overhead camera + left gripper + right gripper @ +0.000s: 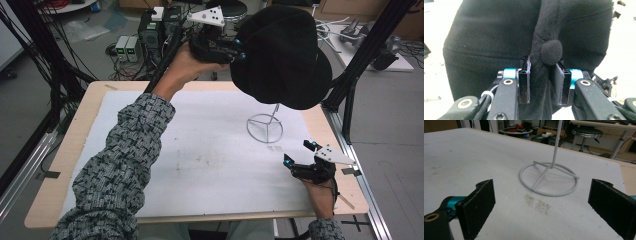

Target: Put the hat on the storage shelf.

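black fleece hat point(282, 55), soft w/ a small button nub on it, hangs in the air over the far right part of the table, pinched by the left gripper point(239, 50). judging by the layout, the step in hand is getting the hat onto the white wire stand point(265, 126), which sits on the white mat point(200, 150) right below and a bit nearer than the hat.

to do it well, imo: bring the hat's opening over the top of the stand's upright rod, which is hidden behind the hat in the high view, then lower straight down so the crown settles on the rod rather than sliding off one side. fabric is floppy, so a slow descent helps; release only once the weight rests on the stand. the ring base looks light, so a sideways drag could tip it.

left gripper, seen in the left gripper view point(541, 82): jaws nearly together, clamped on a fold of the hat, pads pressing the fleece from both sides just below the nub.

right gripper point(300, 156): low at the near right of the mat, near the stand's base but apart from it. in the right gripper view point(541, 207) its jaws stand wide apart, nothing btwn them, touching nothing; well placed to steady the ring base if needed.
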Available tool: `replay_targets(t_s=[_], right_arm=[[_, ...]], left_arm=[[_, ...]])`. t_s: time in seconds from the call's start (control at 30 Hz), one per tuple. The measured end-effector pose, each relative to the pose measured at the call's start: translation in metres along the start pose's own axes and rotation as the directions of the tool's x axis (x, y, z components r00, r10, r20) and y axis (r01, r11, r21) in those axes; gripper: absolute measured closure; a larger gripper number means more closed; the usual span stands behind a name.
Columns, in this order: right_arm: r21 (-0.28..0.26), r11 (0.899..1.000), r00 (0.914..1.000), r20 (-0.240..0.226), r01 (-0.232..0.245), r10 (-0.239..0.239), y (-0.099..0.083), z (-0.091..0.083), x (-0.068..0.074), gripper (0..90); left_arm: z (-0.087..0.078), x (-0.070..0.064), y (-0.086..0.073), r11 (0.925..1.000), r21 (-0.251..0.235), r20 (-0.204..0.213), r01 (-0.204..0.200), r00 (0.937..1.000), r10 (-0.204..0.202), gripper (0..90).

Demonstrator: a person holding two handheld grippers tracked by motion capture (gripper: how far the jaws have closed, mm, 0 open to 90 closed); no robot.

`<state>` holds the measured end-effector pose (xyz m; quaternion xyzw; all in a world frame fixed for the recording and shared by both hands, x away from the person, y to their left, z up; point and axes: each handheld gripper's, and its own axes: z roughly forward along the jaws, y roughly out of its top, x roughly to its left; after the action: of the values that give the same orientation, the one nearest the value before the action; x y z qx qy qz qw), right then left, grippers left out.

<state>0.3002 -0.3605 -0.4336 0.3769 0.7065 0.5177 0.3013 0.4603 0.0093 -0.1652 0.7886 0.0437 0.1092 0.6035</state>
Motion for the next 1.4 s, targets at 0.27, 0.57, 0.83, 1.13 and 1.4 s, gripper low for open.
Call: replay_targets(t_s=[0.27, 0.57, 0.83, 1.13, 1.4], right_arm=[[0.005, 1.0, 1.0, 0.001, 0.002, -0.002, 0.0, 0.0, 0.0, 6.5], [0.004, 1.0, 1.0, 0.002, -0.001, 0.001, 0.0, -0.001, 0.0, 6.5], [0.0, 1.0, 1.0, 0.004, -0.001, 0.001, 0.001, 0.001, 0.0, 6.5], [-0.02, 1.0, 0.9998, -0.002, -0.021, 0.021, 0.004, 0.002, -0.001, 6.4], [-0.027, 1.0, 1.0, -0.005, 0.004, -0.004, 0.008, 0.011, 0.002, 6.5]], left_arm=[[0.013, -0.004, -0.007, 0.9933, 0.112, -0.001, -0.027, 0.9996, 0.027, 62.2], [0.007, -0.002, -0.009, 0.9875, 0.157, -0.027, -0.009, 0.9996, 0.014, 54.0], [-0.003, -0.006, -0.008, 0.9785, 0.204, -0.055, -0.026, 0.9977, 0.038, 49.2], [-0.033, -0.011, -0.001, 0.9776, 0.209, -0.096, -0.027, 0.9942, 0.048, 46.3], [-0.084, -0.022, -0.002, 0.9873, 0.157, -0.188, -0.025, 0.9807, 0.054, 42.1]])
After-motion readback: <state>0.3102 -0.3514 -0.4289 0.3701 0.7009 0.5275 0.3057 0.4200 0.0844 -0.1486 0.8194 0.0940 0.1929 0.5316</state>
